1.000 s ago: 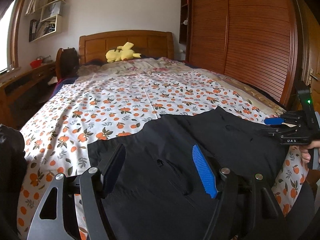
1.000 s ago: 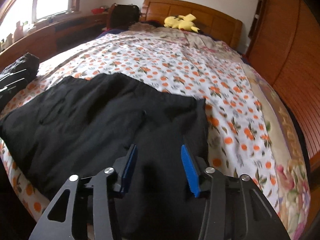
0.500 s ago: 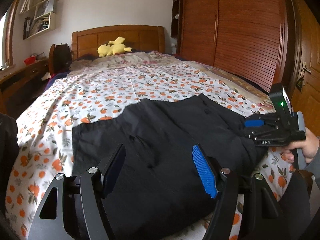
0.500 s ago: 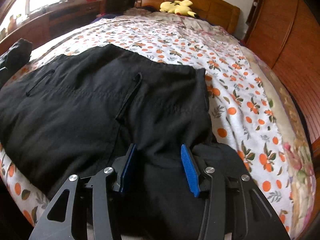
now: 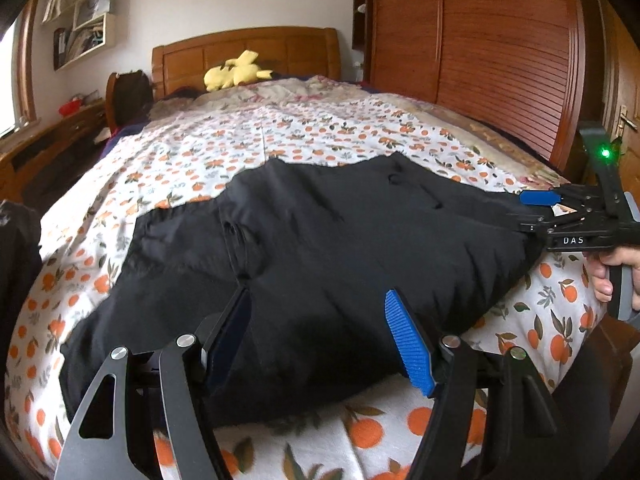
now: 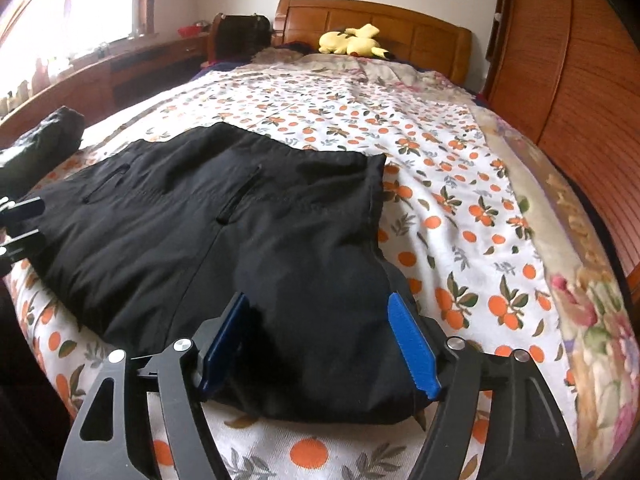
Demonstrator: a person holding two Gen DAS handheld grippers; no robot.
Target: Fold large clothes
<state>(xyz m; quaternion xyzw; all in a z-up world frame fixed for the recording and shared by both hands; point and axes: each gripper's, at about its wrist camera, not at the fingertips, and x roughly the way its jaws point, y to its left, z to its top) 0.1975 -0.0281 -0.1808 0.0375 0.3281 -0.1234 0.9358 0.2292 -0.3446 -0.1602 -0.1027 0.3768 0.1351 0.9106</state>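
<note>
Left wrist view is showing black pants (image 5: 320, 248) lying spread across the bed (image 5: 320, 136), near its foot edge, folded over into a broad dark slab with a seam and a pocket slit showing. Left gripper (image 5: 320, 336) is hovering wide open over the near hem, nothing between its pads. Right gripper (image 6: 320, 340) is opening its jaws at the right end of the pants; cloth is lying between the blue pads (image 6: 412, 348), which are not pressing it. A plush toy (image 6: 354, 42) is sitting by the headboard.
</note>
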